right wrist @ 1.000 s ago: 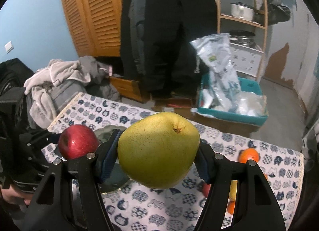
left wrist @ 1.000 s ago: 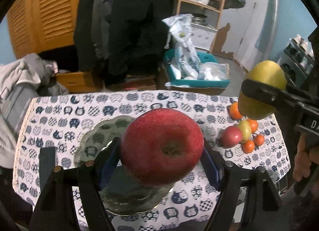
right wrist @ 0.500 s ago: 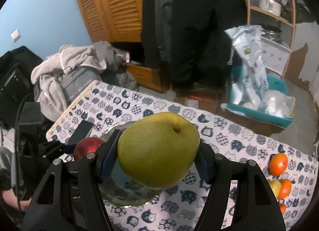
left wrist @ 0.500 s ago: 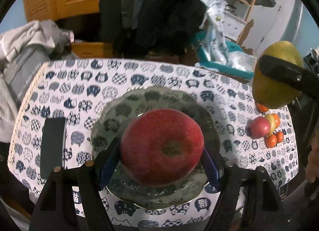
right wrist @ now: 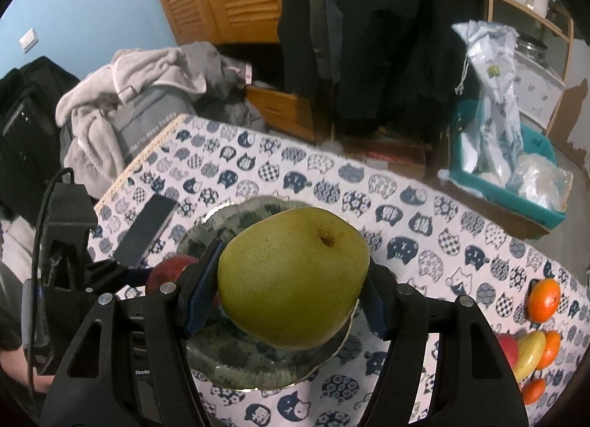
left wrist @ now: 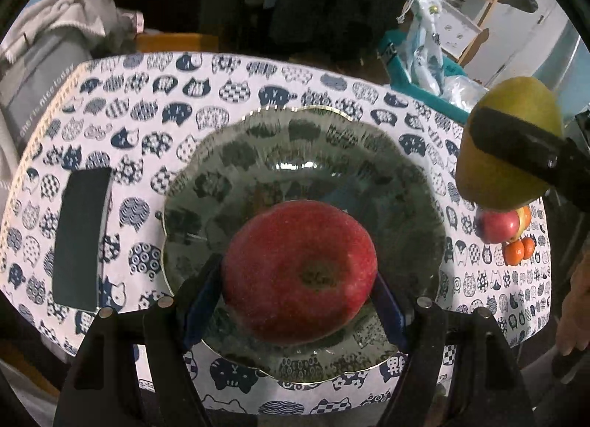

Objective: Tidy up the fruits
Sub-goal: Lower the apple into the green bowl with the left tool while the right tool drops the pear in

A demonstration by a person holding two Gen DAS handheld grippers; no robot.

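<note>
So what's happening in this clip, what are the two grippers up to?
A person is sorting fruit with a gripper in each hand. The left gripper is shut on a red apple above the glass plate. The right gripper is shut on a green pear, also over the plate. Neither fruit is set down yet. More fruit, oranges among it, lies in a small pile at the table's right end, and a dark phone lies left of the plate.

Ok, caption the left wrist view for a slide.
Left tongs hold a red apple over the plate while the pear waits at right.
</note>
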